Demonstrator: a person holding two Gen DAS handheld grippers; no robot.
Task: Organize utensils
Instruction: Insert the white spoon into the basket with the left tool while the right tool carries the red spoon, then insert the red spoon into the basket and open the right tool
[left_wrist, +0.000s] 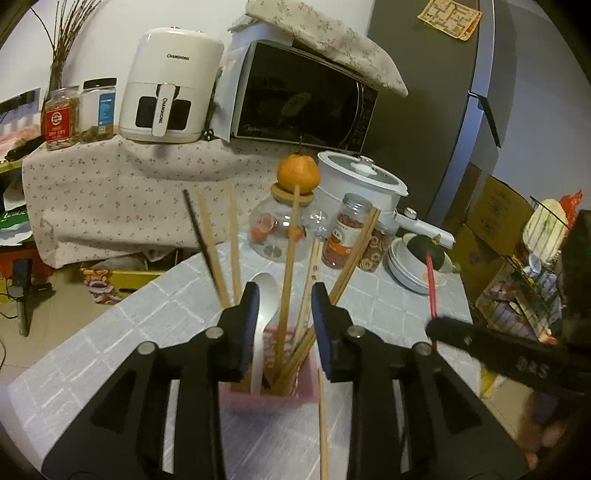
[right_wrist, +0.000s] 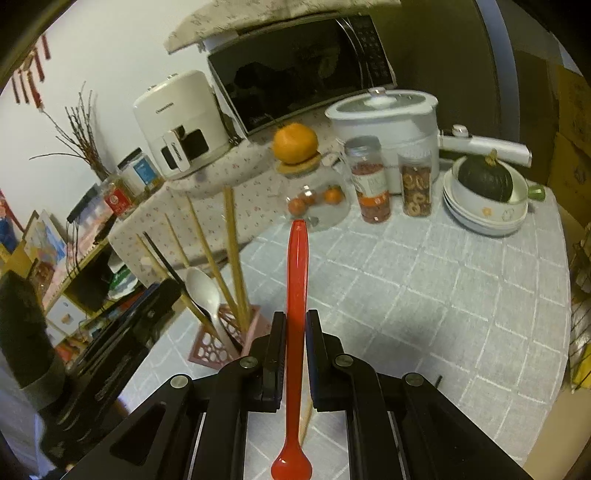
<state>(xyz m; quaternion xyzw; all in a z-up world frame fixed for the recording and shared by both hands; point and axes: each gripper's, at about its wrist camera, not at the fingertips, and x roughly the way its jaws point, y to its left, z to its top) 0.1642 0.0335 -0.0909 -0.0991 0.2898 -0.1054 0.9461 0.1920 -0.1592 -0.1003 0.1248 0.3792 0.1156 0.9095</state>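
Note:
A pink holder stands on the grey checked tablecloth, with several wooden chopsticks and a white spoon upright in it. My left gripper hovers just over the holder. It is open, and its blue pads flank the spoon and a chopstick without pressing them. One loose chopstick lies on the cloth beside the holder. My right gripper is shut on a red spoon, handle pointing forward, bowl toward the camera. It is right of the holder.
Behind the holder stand a glass jar with an orange on its lid, two snack jars, a white pot and stacked bowls holding a green squash. The table edge falls away at left.

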